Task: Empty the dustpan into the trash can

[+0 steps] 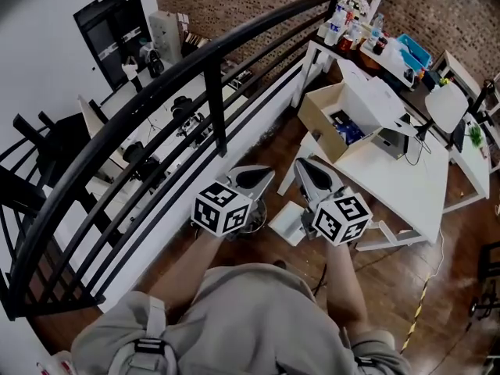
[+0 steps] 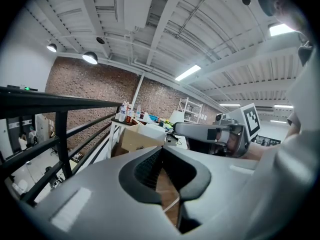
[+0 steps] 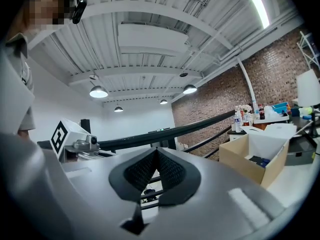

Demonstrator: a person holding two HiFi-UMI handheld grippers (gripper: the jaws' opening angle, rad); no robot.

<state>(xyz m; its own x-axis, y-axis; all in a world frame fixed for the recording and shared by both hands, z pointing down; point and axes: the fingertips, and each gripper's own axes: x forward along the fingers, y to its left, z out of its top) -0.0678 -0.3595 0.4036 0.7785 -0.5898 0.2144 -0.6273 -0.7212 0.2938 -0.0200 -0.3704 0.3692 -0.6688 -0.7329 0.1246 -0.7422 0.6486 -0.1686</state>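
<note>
- Left gripper: we read the jaws as clenched tip to tip on nothing. In the left gripper view only bare floor shows in the notch behind the ribbed pads.
- Right gripper: it is likewise closed and empty. In the right gripper view its pads meet at their apex, with the railing beyond them.
- Pose: both grippers are held side by side in front of the chest, pointing nearly level toward the cardboard box.
- Dustpan: we take the pale flat thing on the floor to be this, as a judgement only. It lies below and between the two grippers and is partly hidden by them. We cannot tell its long axis or where its handle is.
- Trash can: we take the dark round thing just beside the pale one, on the railing side, to be this. It sits under the left gripper, near the floor's railing edge.
- Deciding relation: both things lie beneath the fingers, not ahead of them. We judge that the next move calls for a descent with the jaws opened first. The right gripper is nearer the dustpan, and the left is over the can.
- Room: the railing closes the floor's left edge, and the white table crowds the right. Between them is a narrow strip of floor.
</note>
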